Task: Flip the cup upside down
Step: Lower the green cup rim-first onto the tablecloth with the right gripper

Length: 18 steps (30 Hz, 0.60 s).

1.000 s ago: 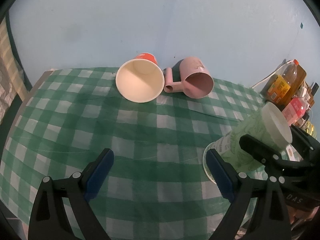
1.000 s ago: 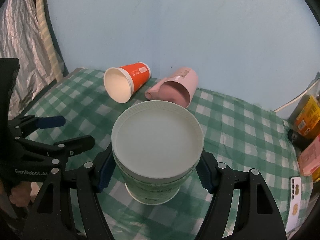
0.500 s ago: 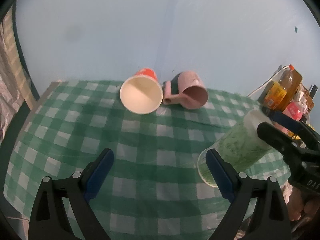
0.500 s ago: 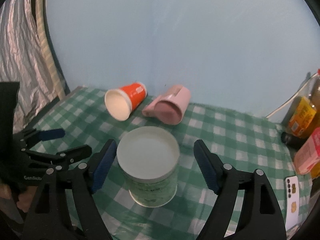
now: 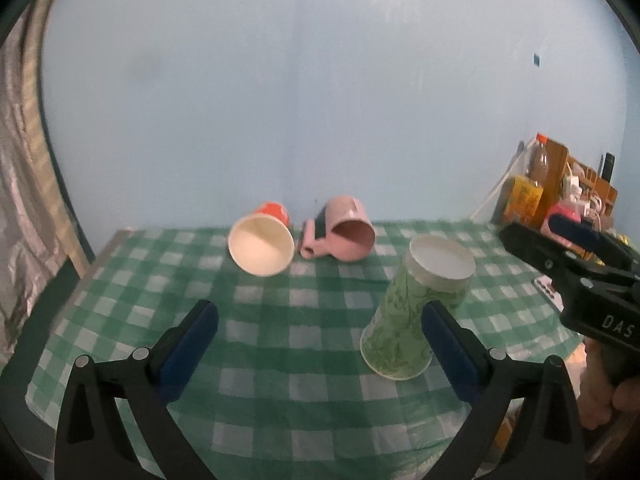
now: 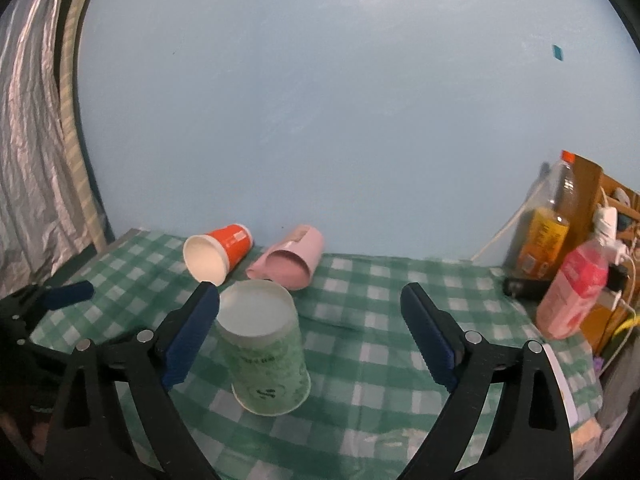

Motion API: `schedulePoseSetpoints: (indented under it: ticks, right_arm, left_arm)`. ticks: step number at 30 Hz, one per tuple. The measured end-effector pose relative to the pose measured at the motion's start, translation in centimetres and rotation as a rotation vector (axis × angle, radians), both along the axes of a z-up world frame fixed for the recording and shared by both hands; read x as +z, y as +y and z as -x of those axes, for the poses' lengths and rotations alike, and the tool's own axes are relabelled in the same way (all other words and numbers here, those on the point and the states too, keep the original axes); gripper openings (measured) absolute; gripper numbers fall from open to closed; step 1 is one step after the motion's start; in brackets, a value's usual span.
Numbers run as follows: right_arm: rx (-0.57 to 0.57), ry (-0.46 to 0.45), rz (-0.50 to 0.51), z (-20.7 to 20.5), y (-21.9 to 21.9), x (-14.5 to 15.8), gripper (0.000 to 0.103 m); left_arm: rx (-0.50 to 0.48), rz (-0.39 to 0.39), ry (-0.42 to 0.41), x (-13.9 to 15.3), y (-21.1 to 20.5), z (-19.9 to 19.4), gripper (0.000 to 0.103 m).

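- Now the green cup (image 6: 267,354) is standing upside down on the checked tablecloth (image 6: 380,340), nothing gripping it.
- Right gripper (image 6: 310,334) is hanging wide open, gripping nothing.
- Left gripper (image 5: 318,350) is gaping wide too, gripping nothing.

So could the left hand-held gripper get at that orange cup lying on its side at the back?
Probably yes. The left hand-held gripper is open, and only bare checked tablecloth lies between it and the orange cup. The green cup stands off to the right, out of the way.
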State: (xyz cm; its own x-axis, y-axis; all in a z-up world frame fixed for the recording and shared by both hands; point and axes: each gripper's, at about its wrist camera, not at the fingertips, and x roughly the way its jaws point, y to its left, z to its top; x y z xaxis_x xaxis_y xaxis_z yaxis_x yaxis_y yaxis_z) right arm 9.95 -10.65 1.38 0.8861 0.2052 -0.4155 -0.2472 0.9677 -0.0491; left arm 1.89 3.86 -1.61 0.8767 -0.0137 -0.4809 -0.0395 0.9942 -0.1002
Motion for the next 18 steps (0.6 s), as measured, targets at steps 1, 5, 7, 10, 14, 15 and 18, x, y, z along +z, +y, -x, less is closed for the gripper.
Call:
schedulePoseSetpoints:
  ticks: [1, 5, 7, 10, 14, 15, 18]
  right_arm:
    - [-0.009, -0.005, -0.004, 0.2, -0.2, -0.1, 0.092]
    - [-0.026, -0.004, 0.0, 1.0, -0.5, -0.6, 0.091]
    - [-0.037, 0.01, -0.007, 1.3, -0.7, -1.0, 0.091]
    - [-0.045, 0.022, -0.02, 1.7, -1.0, -1.5, 0.091]
    - [-0.068, 0.034, -0.032, 2.0, -1.6, -1.9, 0.091]
    - [-0.076, 0.039, -0.036, 2.1, -1.9, -2.0, 0.091]
    - [-0.088, 0.044, -0.043, 2.2, -2.4, -2.1, 0.091]
  left_arm:
    - [0.004, 0.004, -0.019, 0.0, 0.2, 0.4, 0.102]
    - [0.01, 0.022, -0.048, 0.2, 0.7, 1.1, 0.102]
    - [0.013, 0.021, -0.075, 0.5, 0.8, 1.4, 0.102]
    - [0.016, 0.035, -0.109, 0.9, 0.9, 2.0, 0.103]
    - [0.025, 0.036, -0.139, 1.0, 1.0, 2.4, 0.103]
    - [0.029, 0.037, -0.141, 0.9, 1.0, 2.4, 0.103]
    - [0.031, 0.031, -0.136, 0.8, 0.9, 2.2, 0.103]
